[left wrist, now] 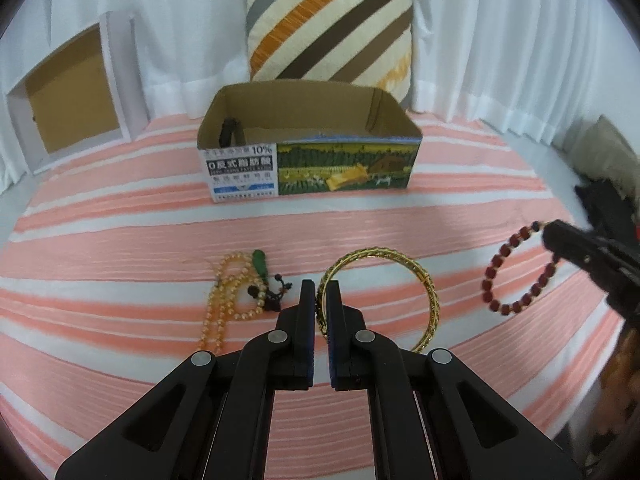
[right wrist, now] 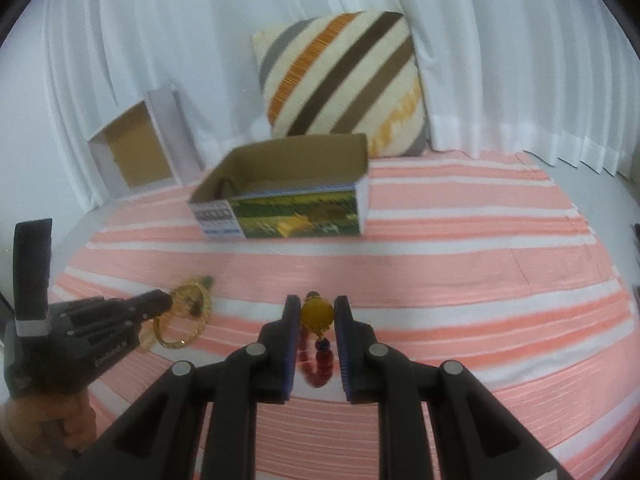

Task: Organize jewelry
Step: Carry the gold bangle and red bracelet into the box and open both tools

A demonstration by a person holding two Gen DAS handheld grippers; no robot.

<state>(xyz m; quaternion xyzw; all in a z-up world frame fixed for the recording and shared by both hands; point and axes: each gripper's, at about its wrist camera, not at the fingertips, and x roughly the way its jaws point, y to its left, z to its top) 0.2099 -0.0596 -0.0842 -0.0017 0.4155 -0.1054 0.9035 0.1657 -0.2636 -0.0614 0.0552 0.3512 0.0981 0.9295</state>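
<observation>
My left gripper [left wrist: 320, 294] is shut on the near left rim of a gold bangle [left wrist: 424, 280] that stands tilted on the pink striped cloth; it also shows in the right wrist view [right wrist: 184, 320]. My right gripper [right wrist: 317, 312] is shut on a dark red bead bracelet [right wrist: 318, 364] by its large yellow bead [right wrist: 317, 313], held above the cloth. In the left wrist view the bracelet [left wrist: 508, 276] hangs from the right gripper [left wrist: 554, 234]. A yellow bead necklace with a green pendant [left wrist: 228, 300] lies left of the bangle. An open printed cardboard box [left wrist: 308, 168] stands behind.
The box holds a dark item [left wrist: 229, 130] in its left corner. A white box with a brown inside [left wrist: 72, 92] leans on the white curtain at the back left. A striped cushion [left wrist: 328, 24] stands behind the box. Dark clutter [left wrist: 608, 184] sits at the right edge.
</observation>
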